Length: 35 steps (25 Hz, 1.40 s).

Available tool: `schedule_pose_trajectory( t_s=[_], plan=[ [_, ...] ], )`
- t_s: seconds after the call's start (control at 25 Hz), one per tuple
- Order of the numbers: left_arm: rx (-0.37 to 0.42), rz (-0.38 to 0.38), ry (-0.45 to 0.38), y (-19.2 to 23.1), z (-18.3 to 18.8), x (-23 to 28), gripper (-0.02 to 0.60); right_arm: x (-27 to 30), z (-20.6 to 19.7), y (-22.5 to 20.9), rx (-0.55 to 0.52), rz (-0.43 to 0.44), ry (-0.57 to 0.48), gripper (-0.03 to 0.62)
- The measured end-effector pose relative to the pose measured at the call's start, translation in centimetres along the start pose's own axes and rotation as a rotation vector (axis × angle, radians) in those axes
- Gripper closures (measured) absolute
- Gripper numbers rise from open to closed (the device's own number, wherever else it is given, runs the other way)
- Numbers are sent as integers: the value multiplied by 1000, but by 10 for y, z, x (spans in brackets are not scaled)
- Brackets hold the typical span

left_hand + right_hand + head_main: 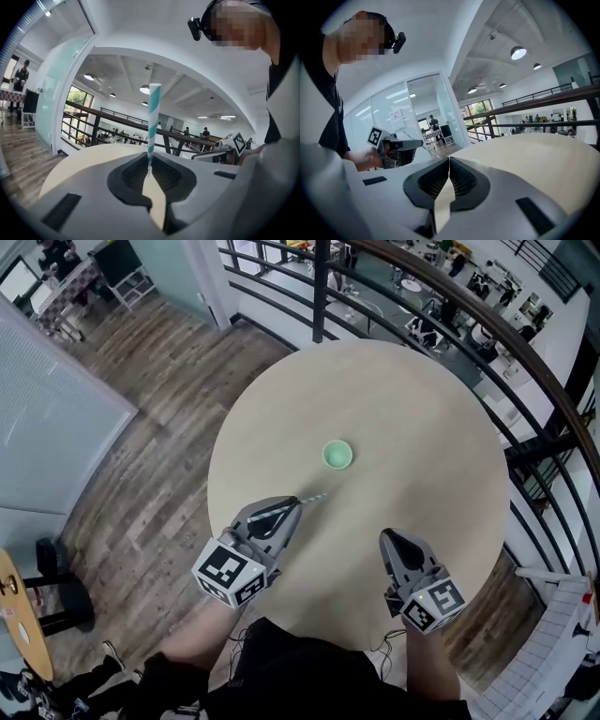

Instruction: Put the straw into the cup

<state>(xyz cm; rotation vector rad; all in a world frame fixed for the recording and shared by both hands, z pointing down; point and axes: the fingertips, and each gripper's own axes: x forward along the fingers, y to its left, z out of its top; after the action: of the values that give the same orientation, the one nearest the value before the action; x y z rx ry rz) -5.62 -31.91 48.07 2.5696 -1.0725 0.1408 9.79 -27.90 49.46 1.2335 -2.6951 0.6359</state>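
Observation:
A small green cup (337,455) stands upright near the middle of the round beige table (441,437). My left gripper (298,502) is shut on a teal-and-white striped straw (314,498) whose free end points toward the cup and stops short of it. In the left gripper view the straw (153,119) rises from between the closed jaws of that gripper (149,165). My right gripper (387,537) hovers over the near right part of the table, shut and empty; its jaws meet at the tips in the right gripper view, where this gripper (449,160) has nothing between them.
A dark metal railing (525,371) curves round the far and right side of the table, with a lower floor beyond it. Wood flooring (159,418) lies to the left. A second table edge (19,615) and a stool (56,582) stand at the lower left.

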Motion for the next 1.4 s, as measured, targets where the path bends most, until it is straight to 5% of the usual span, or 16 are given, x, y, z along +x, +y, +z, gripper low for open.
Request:
schedule_pose_trajectory(
  t_s=[1.4],
  plan=[
    [74, -5, 215, 80, -79, 124, 552, 80, -42, -60, 70, 6, 48, 572]
  ],
)
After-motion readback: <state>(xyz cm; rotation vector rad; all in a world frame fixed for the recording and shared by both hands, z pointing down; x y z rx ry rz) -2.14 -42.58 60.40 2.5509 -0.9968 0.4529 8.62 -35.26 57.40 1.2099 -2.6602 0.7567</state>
